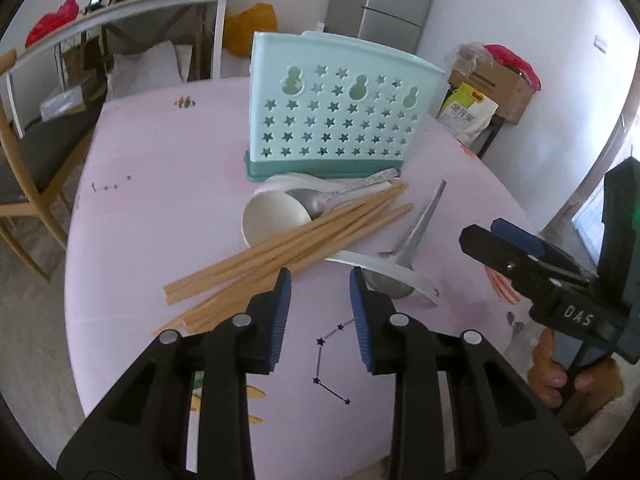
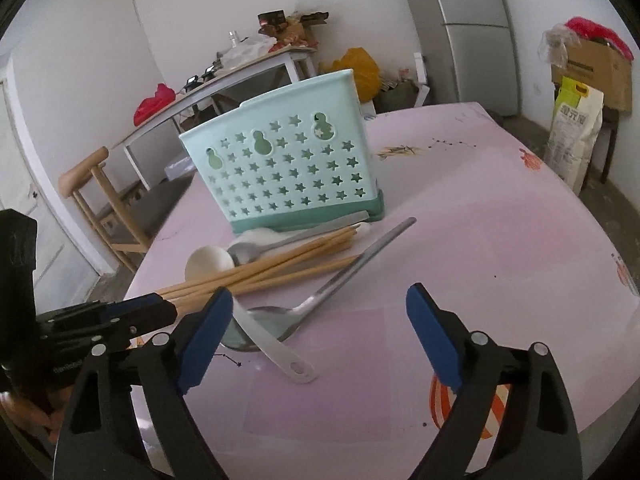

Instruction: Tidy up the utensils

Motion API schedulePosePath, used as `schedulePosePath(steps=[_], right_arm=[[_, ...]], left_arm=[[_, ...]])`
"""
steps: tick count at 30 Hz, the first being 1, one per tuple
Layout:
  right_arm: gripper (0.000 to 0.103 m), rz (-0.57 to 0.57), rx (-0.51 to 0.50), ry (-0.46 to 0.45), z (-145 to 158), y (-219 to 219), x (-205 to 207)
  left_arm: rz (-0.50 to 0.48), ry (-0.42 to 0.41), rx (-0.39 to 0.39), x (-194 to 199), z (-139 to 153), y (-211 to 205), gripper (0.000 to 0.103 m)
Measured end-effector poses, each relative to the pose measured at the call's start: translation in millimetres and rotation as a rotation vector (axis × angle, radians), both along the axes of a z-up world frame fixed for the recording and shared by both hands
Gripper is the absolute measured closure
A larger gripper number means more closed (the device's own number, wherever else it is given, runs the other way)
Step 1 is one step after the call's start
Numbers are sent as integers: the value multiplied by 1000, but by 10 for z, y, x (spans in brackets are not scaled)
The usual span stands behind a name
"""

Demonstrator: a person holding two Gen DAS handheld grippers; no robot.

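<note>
Blue-padded left claw [image 1: 319, 280]: parted moderately, nothing held, poised just short of the near ends of the wooden chopsticks [image 1: 288, 252]. Right claw [image 2: 320, 300]: spread wide, likewise nothing held, hovering over the steel spoon [image 2: 320, 300] and the white plastic spoon [image 2: 276, 344] crossing beneath it. Further out: white ladle [image 1: 272, 216] and second steel spoon [image 1: 320, 200] tangled under the chopstick bundle, all lying loose on the pink surface [image 1: 160, 208] just in front of the mint-green utensil holder [image 1: 332, 112], upright and seemingly not yet loaded. Handling, as judged: chopsticks light, stiff, prone to rolling and scattering; best pinched across the bundle near mid-length. Steel spoons smooth and slippery; grip on the flat handle, not the bowl. Plastic spoon light, slightly flexible; grip at mid-handle.
</note>
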State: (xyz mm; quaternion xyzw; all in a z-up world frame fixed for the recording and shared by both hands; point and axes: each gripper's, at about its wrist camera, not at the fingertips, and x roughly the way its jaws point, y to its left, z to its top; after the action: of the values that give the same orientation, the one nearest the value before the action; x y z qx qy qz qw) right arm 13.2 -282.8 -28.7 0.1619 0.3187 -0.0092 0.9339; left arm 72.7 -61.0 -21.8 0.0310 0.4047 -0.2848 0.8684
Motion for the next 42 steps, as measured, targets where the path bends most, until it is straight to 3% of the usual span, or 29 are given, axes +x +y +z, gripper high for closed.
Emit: schedulePosePath(steps=[5, 10, 12, 16, 20, 22, 25, 27, 38, 42], right_arm=[[17, 48, 31, 0, -16, 99, 33], [19, 99, 76, 12, -53, 233, 78], [19, 102, 77, 18, -70, 248, 85], [20, 88, 72, 29, -69, 220, 93], [20, 51, 57, 32, -58, 122, 79], [20, 34, 58, 34, -66, 68, 75], [20, 13, 69, 36, -78, 1, 65], [20, 5, 73, 36, -84, -26, 49], [21, -39, 65, 2, 3, -148, -75], [21, -57, 70, -3, 26, -198, -122]], left_arm=[[11, -108, 165, 90, 27, 37, 75], [-53, -82, 190, 150, 41, 124, 75], [-128, -94, 260, 71, -37, 24, 75], [-220, -210, 421, -76, -210, -231, 76], [-323, -364, 516, -201, -223, -446, 77], [-352, -396, 549, -216, -240, -508, 78], [-373, -420, 607, -186, -298, -571, 89], [-373, -411, 612, -169, -311, -567, 94], [-399, -380, 550, -219, -226, -564, 98], [-362, -291, 474, -191, -140, -459, 99]])
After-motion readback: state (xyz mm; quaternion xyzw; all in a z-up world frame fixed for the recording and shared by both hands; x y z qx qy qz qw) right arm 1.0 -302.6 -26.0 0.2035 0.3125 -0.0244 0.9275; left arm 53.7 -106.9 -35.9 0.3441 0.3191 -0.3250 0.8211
